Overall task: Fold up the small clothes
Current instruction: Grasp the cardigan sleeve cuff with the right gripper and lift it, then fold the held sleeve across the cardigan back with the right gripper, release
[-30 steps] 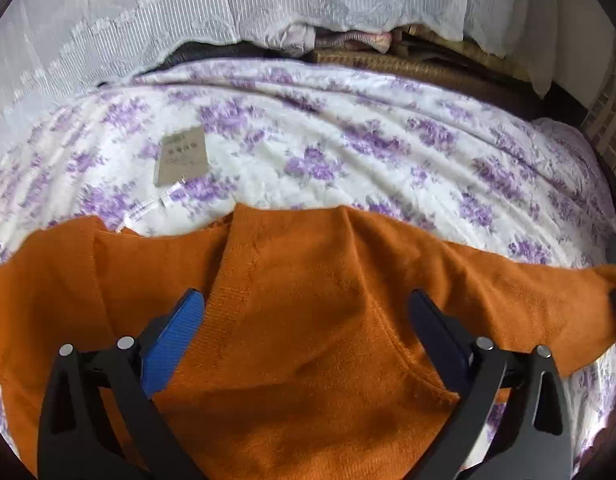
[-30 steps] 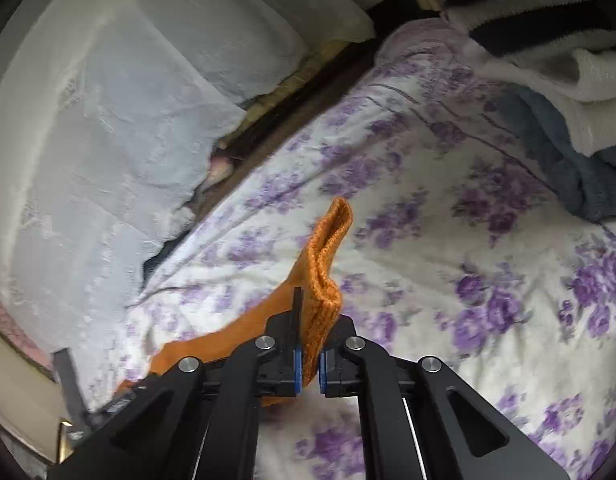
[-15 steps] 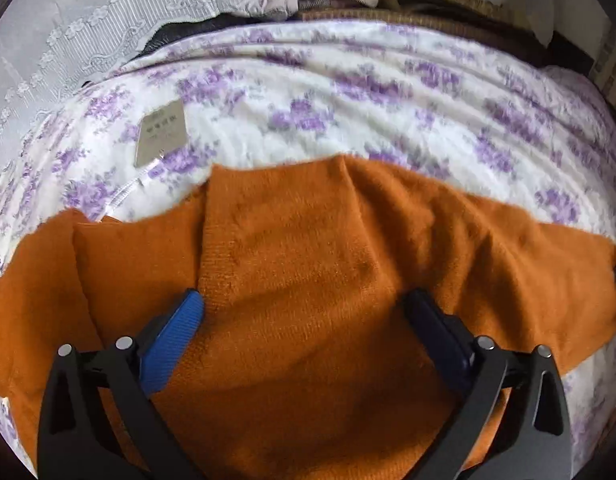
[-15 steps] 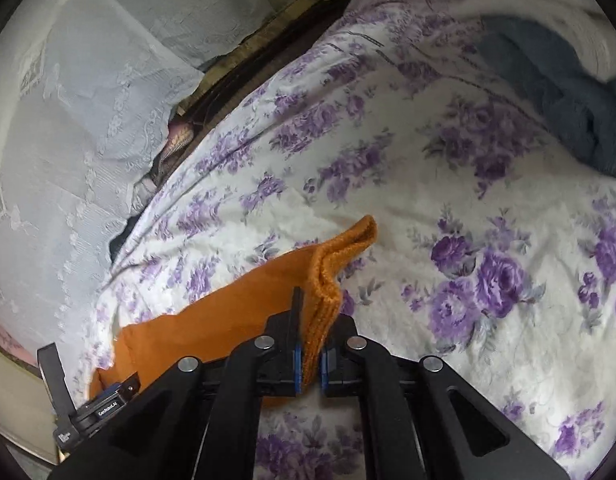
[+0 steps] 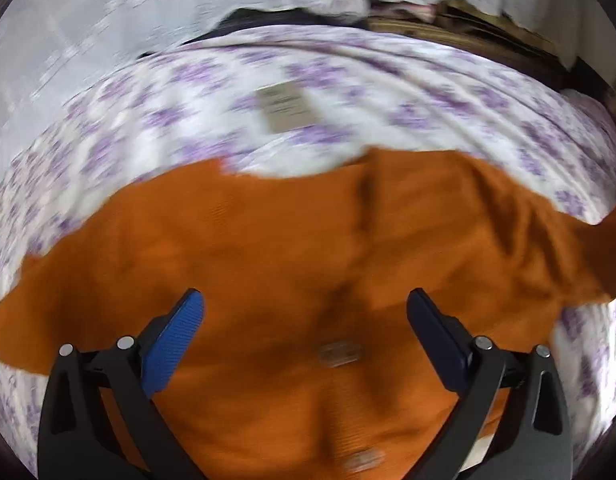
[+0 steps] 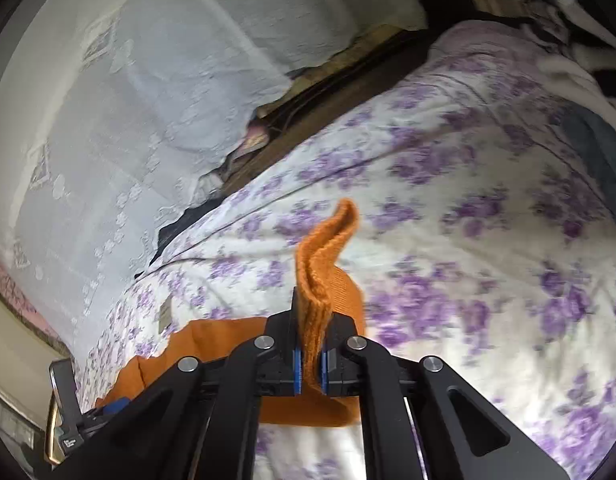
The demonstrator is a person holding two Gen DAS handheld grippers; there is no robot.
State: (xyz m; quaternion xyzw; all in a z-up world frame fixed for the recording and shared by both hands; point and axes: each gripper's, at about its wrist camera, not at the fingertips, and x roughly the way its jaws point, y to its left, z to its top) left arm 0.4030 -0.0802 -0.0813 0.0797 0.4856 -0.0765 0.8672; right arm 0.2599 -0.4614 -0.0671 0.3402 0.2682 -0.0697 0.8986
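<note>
On floral bedsheet (image 5: pixel 428 92), ribbed orange knit sweater (image 5: pixel 288 240)

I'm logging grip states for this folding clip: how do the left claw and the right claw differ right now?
The left claw stands wide open, while the right claw is shut. The left claw grips nothing, with the orange sweater spread beneath its fingers; the right claw pinches a bunched sweater edge that sticks up past its tips. Both have black frames and blue pads.
</note>
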